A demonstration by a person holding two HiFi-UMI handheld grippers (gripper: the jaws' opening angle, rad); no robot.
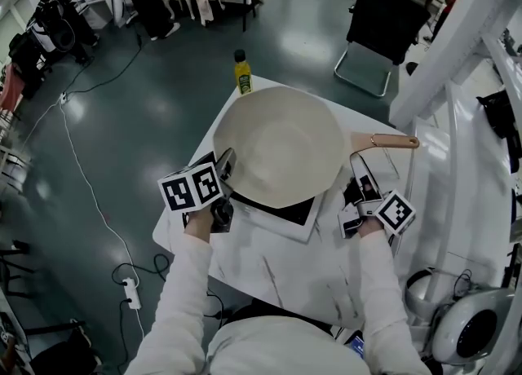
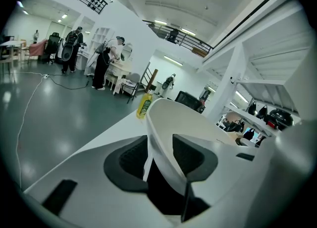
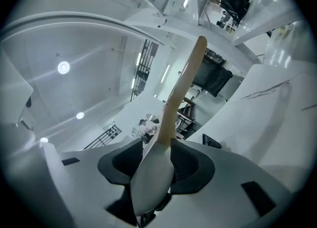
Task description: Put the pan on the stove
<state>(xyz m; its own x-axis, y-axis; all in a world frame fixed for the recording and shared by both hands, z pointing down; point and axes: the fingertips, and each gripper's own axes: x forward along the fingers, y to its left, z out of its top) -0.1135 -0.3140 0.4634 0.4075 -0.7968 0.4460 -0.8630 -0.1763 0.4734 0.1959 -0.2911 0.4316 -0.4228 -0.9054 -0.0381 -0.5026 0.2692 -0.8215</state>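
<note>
Fingers (image 2: pixel 130 160) of left gripper (image 1: pixel 227 165) spread around pan (image 1: pixel 277 149) rim; right gripper (image 1: pixel 359 165) fingers (image 3: pixel 190 165) pinch handle (image 1: pixel 395 141).

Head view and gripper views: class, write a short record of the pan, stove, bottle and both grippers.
pan: cream round pan over the black flat stove
handle: wooden handle, pointing right in the head view
bottle: yellow bottle at the far edge of the white table, apart from the pan
left gripper: open, pan rim between its jaws
right gripper: shut on the handle's cream base
</note>
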